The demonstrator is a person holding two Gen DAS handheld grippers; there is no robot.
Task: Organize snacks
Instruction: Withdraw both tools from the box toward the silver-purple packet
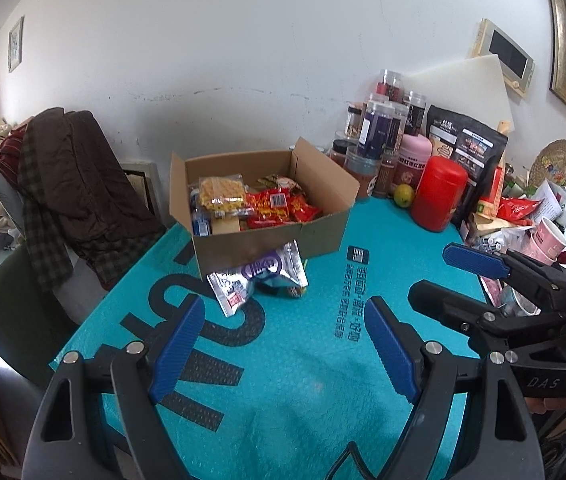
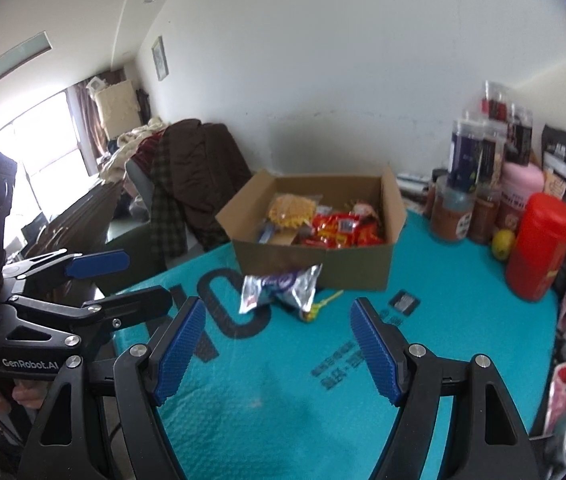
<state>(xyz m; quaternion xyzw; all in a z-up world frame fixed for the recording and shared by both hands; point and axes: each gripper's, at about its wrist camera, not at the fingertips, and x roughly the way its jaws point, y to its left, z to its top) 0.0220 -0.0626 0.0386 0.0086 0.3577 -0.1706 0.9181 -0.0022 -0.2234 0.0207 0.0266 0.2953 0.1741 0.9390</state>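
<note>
An open cardboard box (image 1: pixel 267 240) (image 2: pixel 347 268) sits on the teal table cover (image 1: pixel 307 360) and holds a yellow snack bag (image 1: pixel 221 192) (image 2: pixel 289 210) and red packets (image 1: pixel 283 206) (image 2: pixel 339 230). Silver-purple snack bags (image 1: pixel 259 276) (image 2: pixel 279 286) lie on the cover just in front of the box. My left gripper (image 1: pixel 283 352) is open and empty, short of the bags; it also shows at the left of the right wrist view (image 2: pixel 123 280). My right gripper (image 2: pixel 275 352) is open and empty, also seen at the right of the left wrist view (image 1: pixel 435 276).
Jars, a pink container, a red canister (image 1: pixel 439 194) (image 2: pixel 539 246), a lime (image 1: pixel 403 195) and a black pouch (image 1: pixel 465 144) crowd the table's back right. Cups and wrappers lie at the right edge. A chair draped with clothes (image 1: pixel 67 184) stands left of the table.
</note>
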